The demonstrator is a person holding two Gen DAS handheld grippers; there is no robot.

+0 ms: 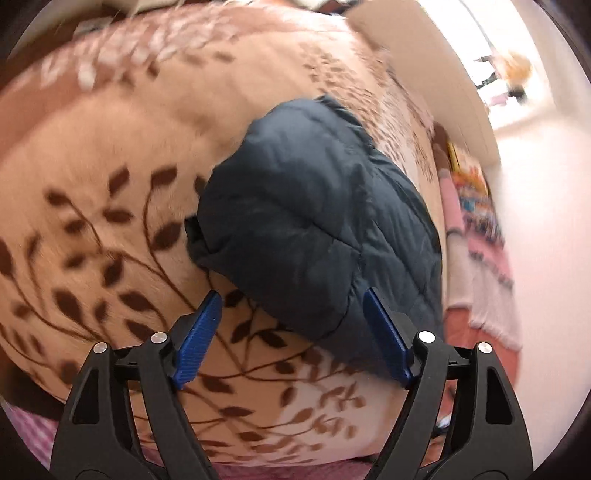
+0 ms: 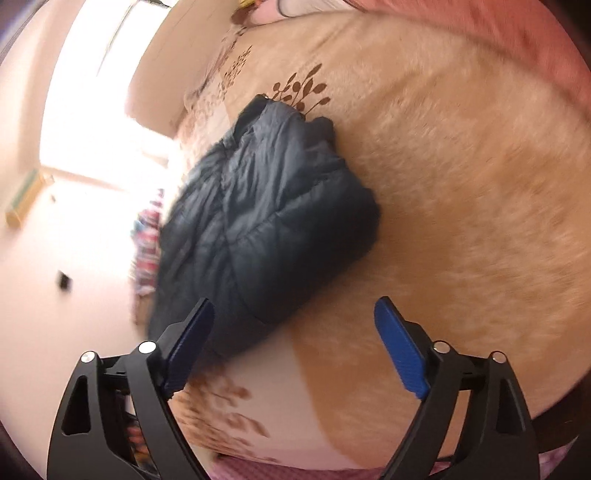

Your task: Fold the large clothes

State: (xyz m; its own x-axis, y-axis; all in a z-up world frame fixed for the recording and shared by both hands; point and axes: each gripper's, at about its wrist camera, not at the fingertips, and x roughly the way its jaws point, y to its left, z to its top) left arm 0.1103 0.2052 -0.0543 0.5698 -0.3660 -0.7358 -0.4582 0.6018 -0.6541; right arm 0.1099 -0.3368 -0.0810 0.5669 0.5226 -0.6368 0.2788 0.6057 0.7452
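A dark navy quilted jacket (image 1: 314,214) lies folded into a compact bundle on a beige blanket with a brown leaf pattern (image 1: 110,229). My left gripper (image 1: 291,299) hovers over the bundle's near edge with its blue pads wide apart and nothing pressed between them. In the right wrist view the same jacket (image 2: 266,221) sits ahead and to the left, on the blanket (image 2: 461,221). My right gripper (image 2: 295,306) is open above the bundle's near corner, holding nothing. Both views are blurred by motion.
The bed's far side meets a pale wall and floor (image 1: 535,258). A pink and colourful cloth (image 1: 476,206) hangs along that bed edge. A bright window area (image 2: 96,122) shows in the right wrist view. A reddish cover (image 2: 517,33) lies at the top right.
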